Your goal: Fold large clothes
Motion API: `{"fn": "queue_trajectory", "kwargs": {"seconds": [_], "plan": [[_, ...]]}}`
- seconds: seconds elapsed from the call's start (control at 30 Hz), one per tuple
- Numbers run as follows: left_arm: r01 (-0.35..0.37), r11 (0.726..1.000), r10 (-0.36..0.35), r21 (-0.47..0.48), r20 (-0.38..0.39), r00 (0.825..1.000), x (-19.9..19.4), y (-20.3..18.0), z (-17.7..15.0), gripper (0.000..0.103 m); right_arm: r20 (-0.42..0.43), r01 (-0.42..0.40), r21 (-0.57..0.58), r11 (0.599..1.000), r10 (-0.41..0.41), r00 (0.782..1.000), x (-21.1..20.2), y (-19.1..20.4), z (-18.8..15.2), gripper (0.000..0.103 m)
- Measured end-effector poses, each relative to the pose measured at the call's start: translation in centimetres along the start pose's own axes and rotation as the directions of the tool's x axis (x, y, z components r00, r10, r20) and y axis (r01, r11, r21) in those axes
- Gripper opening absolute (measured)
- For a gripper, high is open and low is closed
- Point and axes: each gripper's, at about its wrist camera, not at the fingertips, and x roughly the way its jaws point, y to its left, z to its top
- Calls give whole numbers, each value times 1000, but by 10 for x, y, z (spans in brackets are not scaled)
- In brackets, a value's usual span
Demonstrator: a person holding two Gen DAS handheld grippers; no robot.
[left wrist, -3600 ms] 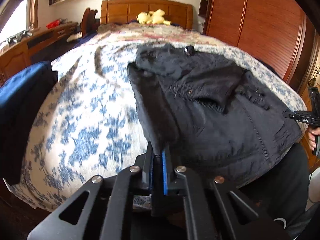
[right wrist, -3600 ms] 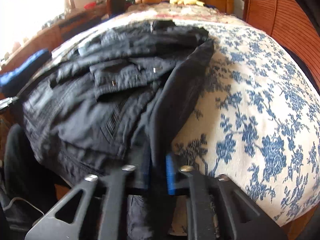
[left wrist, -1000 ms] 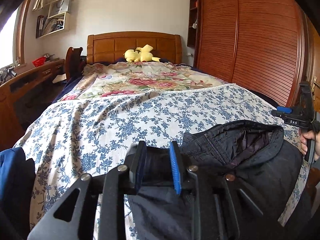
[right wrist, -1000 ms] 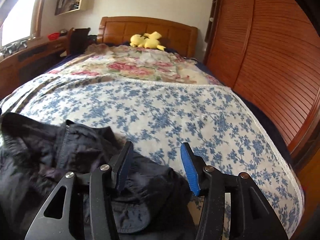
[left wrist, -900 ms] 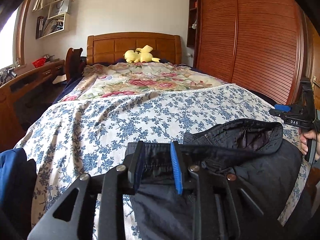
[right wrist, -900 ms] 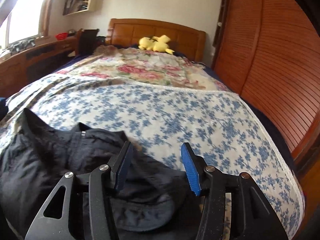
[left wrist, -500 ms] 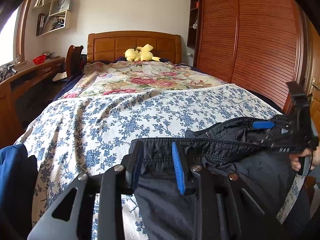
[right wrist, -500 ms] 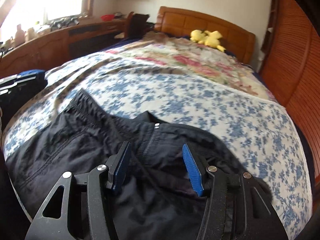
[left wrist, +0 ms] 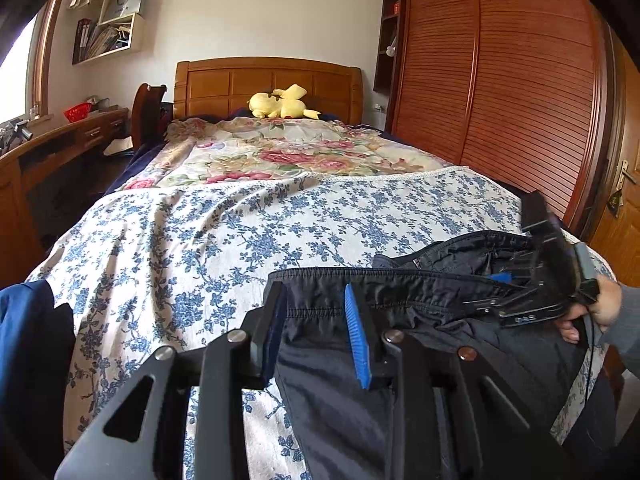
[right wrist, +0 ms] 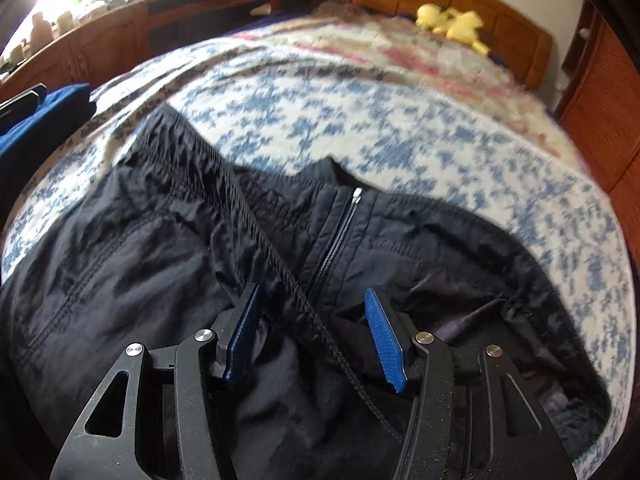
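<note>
While the black jacket (right wrist: 168, 264) lies bunched at the near bed edge, folding looks barely begun; it needs spreading flat first. Left gripper (left wrist: 316, 332) and right gripper (right wrist: 312, 332) both hover spread over the fabric, pinching nothing. Blue garment (left wrist: 24, 312) near left. Floral bedspread (left wrist: 224, 220) beyond; yellow plush toy (left wrist: 280, 106) far, no obstruction.

One black jacket (right wrist: 168, 256), one plush toy (left wrist: 282, 102), seemingly.

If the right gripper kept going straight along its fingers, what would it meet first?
Most likely the black jacket: the open right gripper points down at its gathered hem and zipper, just ahead of the fingertips. Exact depth is unclear.
</note>
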Motion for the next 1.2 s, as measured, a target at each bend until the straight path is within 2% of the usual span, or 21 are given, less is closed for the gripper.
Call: {"fn": "queue_trajectory", "kwargs": {"seconds": [0.03, 0.1, 0.27, 0.4, 0.53, 0.67, 0.73, 0.77, 0.83, 0.87, 1.0, 1.2], "plan": [[1, 1000, -1, 0, -1, 1000, 0, 0, 0, 28, -18, 3, -4, 1000, -4, 1000, 4, -2, 0, 24], [7, 1000, -7, 0, -1, 1000, 0, -1, 0, 28, -41, 10, -27, 1000, -11, 999, 14, -6, 3, 7], [16, 1000, -16, -4, -4, 1000, 2, 0, -1, 28, 17, 77, -51, 996, -76, 997, 16, -11, 30, 3], [17, 1000, -17, -8, -10, 1000, 5, 0, -1, 28, 62, 93, -46, 995, -90, 994, 20, -14, 56, 3], [23, 1000, -24, -9, -17, 1000, 10, -1, -2, 28, 62, 128, -58, 990, -124, 990, 33, -13, 71, 3], [40, 999, -40, -20, -17, 999, 14, -2, -1, 28, 53, 133, -18, 991, -132, 990, 36, -24, 80, 11], [44, 999, -44, -13, -22, 999, 17, -6, -1, 28, 70, 144, 0, 990, -144, 987, 29, -28, 82, 22], [46, 999, -46, -12, -24, 999, 18, -7, -1, 28, 87, 166, 13, 986, -167, 982, 22, -32, 84, 24], [52, 999, -53, -8, -30, 998, 21, -11, -1, 28, 119, 172, 44, 984, -176, 977, 8, -41, 84, 41], [58, 998, -58, -6, -33, 998, 23, -12, -1, 28, 140, 162, 65, 985, -170, 976, -2, -48, 83, 44], [91, 996, -91, 1, -47, 995, 30, -26, -3, 28, 154, 194, 110, 975, -209, 966, -26, -79, 68, 46], [164, 986, -163, 9, -105, 981, 53, -52, -15, 28, 55, 287, 218, 933, -305, 951, -26, -141, 29, 46]]}}
